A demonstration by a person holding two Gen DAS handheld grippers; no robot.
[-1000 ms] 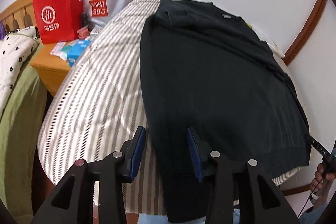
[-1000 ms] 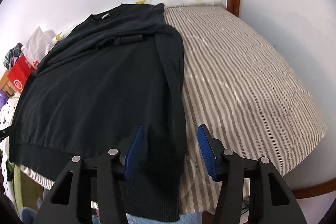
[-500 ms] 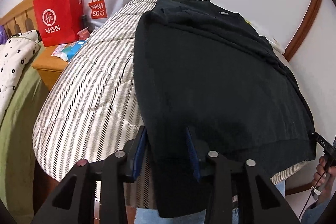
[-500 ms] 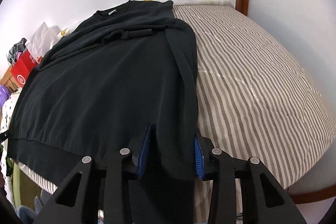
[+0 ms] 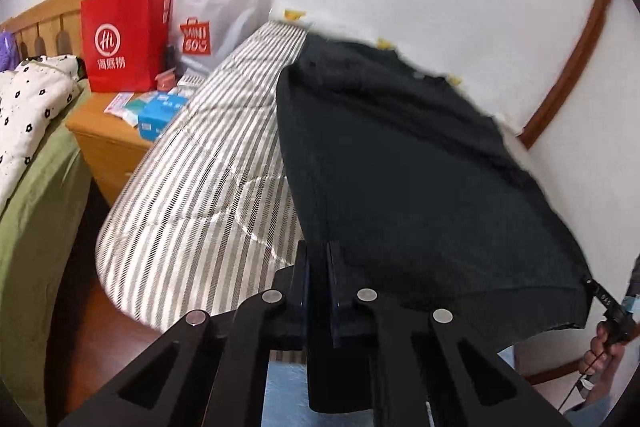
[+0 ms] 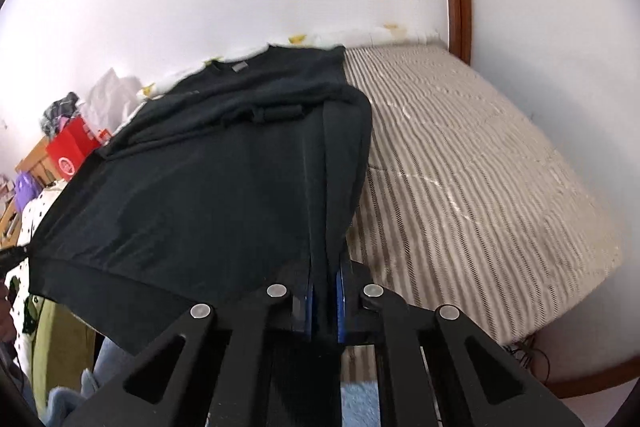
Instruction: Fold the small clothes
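I've got one black sweater [image 5: 420, 187] and it stretches straight away from me, long axis running from the hem at my grippers up to the collar near the far wall. My left gripper [image 5: 318, 291] is pinched tight on the hem's left corner, dark cloth sandwiched between the blue pads, no gap to speak of. My right gripper [image 6: 324, 291] is doing the same on the right corner, jaws closed hard on a ridge of fabric. Both hold the near end, so neither arm is nearer; the collar lies equally far ahead of each. The hem looks lifted off the bed [image 6: 480, 167], the body sloping down to the striped cover further up, with both sleeves apparently folded in across the chest. My read: the next move carries this hem forward toward the collar, both hands travelling together along that axis. Count: one sweater, two grippers, one bed. Off left, one red bag [image 5: 124, 39], one white bag [image 5: 216, 7], one nightstand [image 5: 108, 139].
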